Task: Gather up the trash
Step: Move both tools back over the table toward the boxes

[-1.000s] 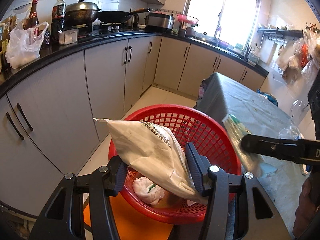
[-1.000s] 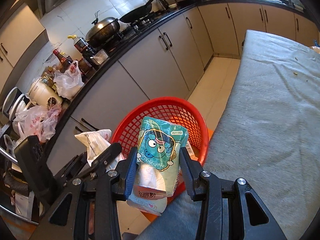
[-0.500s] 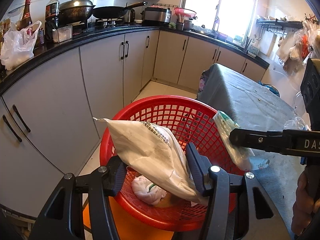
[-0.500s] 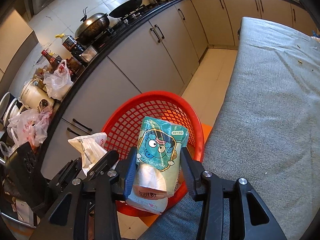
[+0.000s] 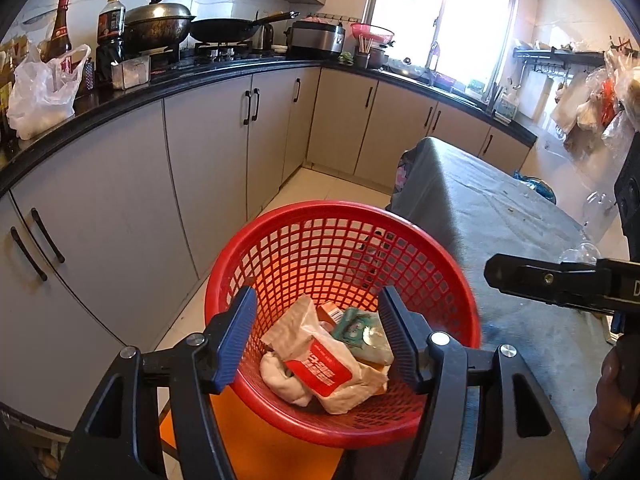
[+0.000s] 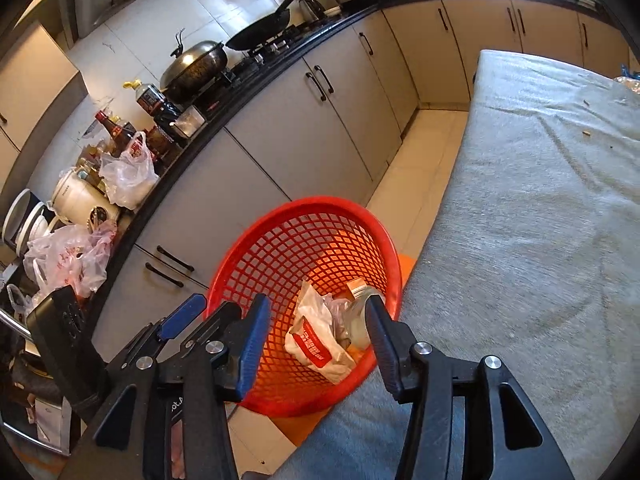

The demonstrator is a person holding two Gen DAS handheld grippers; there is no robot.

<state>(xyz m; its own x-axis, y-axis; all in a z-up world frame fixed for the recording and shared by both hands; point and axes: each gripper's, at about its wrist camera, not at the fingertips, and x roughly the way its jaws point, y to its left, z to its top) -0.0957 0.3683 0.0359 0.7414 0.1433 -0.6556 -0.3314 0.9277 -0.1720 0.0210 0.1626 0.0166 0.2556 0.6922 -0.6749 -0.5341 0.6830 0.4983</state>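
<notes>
A red mesh basket [image 5: 440, 276] [image 6: 360, 216] stands on an orange stool beside the table. In it lie a crumpled white bag with a red label [image 5: 320, 364] [image 6: 316, 344], a teal cartoon packet [image 5: 360, 332] and other wrappers. My left gripper [image 5: 317, 296] hangs over the basket's near side. Its jaws are opening and nothing is between them. My right gripper [image 6: 316, 304] hovers over the basket's table-side rim. Its jaws are also opening and hold nothing. The trash I see between the fingers lies below them in the basket.
A grey cloth-covered table [image 5: 500, 220] [image 6: 540, 200] runs along the basket's right. Grey cabinets [image 5: 208, 168] under a black counter with woks, bottles and plastic bags line the left. Tiled floor shows between cabinets and table. The orange stool [image 5: 248, 440] pokes out under the basket.
The white bag has dropped out of my left gripper into the basket. The teal packet has dropped out of my right gripper into it too. Both pairs of jaws stand wider.
</notes>
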